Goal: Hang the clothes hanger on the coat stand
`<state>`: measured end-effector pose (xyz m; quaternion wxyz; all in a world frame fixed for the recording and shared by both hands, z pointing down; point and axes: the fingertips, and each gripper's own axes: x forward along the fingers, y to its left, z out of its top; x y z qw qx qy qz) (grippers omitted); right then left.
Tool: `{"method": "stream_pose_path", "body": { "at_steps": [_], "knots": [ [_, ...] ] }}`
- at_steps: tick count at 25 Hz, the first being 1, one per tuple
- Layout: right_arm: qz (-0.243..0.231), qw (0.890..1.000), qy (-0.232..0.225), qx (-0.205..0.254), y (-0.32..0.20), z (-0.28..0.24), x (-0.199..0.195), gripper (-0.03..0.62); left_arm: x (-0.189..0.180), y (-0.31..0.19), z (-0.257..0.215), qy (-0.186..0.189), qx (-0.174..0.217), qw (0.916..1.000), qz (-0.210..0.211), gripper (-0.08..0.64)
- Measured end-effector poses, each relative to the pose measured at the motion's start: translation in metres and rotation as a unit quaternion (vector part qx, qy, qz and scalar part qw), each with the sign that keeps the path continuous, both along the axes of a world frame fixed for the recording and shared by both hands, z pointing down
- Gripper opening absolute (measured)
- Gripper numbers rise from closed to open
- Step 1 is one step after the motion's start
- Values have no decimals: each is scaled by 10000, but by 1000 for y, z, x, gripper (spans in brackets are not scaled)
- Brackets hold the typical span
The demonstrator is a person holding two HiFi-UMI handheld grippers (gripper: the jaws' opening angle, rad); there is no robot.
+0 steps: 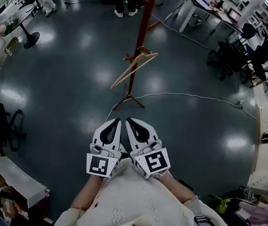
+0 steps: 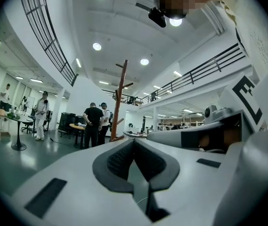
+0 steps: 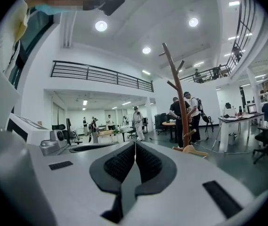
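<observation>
A red-brown wooden coat stand (image 1: 141,36) rises from the dark floor ahead of me. A pale wooden clothes hanger (image 1: 134,68) hangs tilted on one of its low pegs. My left gripper (image 1: 117,121) and right gripper (image 1: 129,121) are held side by side close to my chest, well short of the stand's feet, both shut and empty. In the left gripper view the left gripper (image 2: 134,142) points toward the coat stand (image 2: 119,98). From the right gripper view, the right gripper (image 3: 135,145) has the coat stand (image 3: 177,98) to its right, with the hanger (image 3: 196,149) low on it.
A white cable (image 1: 190,96) runs across the floor past the stand's base. People (image 1: 125,1) stand just behind the stand. A round table (image 1: 23,20) is at far left, white desks (image 1: 197,6) and black chairs (image 1: 228,55) at right, a black chair (image 1: 2,126) near left.
</observation>
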<state>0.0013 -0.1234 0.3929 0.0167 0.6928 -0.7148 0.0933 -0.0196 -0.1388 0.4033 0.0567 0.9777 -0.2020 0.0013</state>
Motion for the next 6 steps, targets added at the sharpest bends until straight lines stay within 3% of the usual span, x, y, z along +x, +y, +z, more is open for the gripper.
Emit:
{"method": "stream_pose_path", "body": {
  "at_steps": [6],
  "knots": [
    [5,9998,-171,-27,-7,2,3,20,6,-6,1,-13,-27,10000,36,12]
  ]
}}
